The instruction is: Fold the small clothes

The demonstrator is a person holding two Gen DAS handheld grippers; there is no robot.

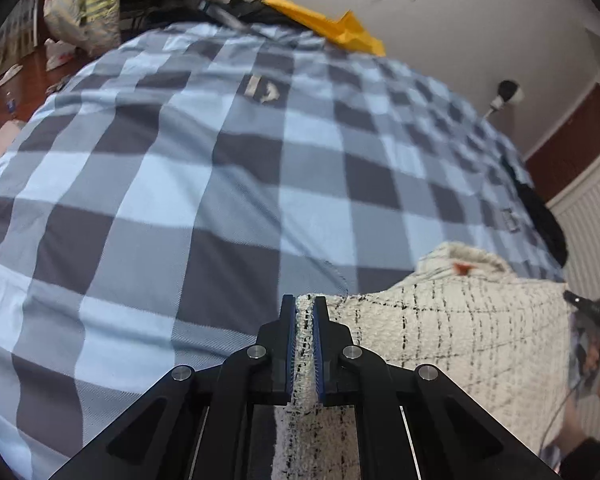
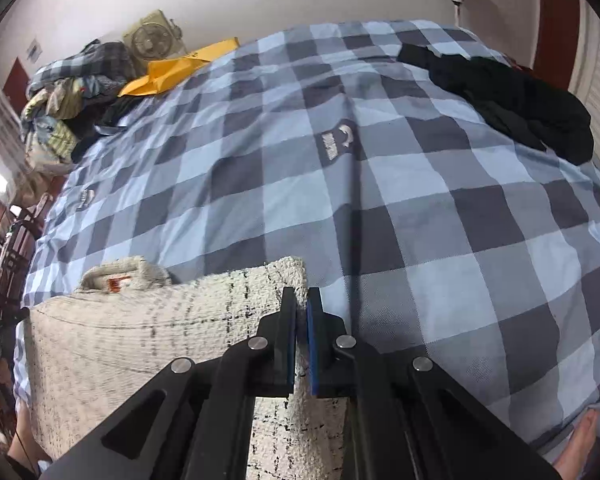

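Cream-white checked sweater [image 1: 452,332] lies at the near edge of a bed covered in a blue-and-grey checked duvet [image 1: 204,168]. Left gripper [image 1: 304,312] is clamped on the garment's left edge; right gripper [image 2: 301,304] pinches its right edge. A black garment [image 2: 512,100] lies far right, a yellow cloth [image 2: 176,70] and heaped laundry [image 2: 68,96] far left.

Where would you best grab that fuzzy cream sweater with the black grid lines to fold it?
At its two side edges, as now: the left claw and right claw each pinch one edge of the fuzzy cream grid-lined sweater, coming from the near side. Its collar points away, so the cloth hangs spread between them.
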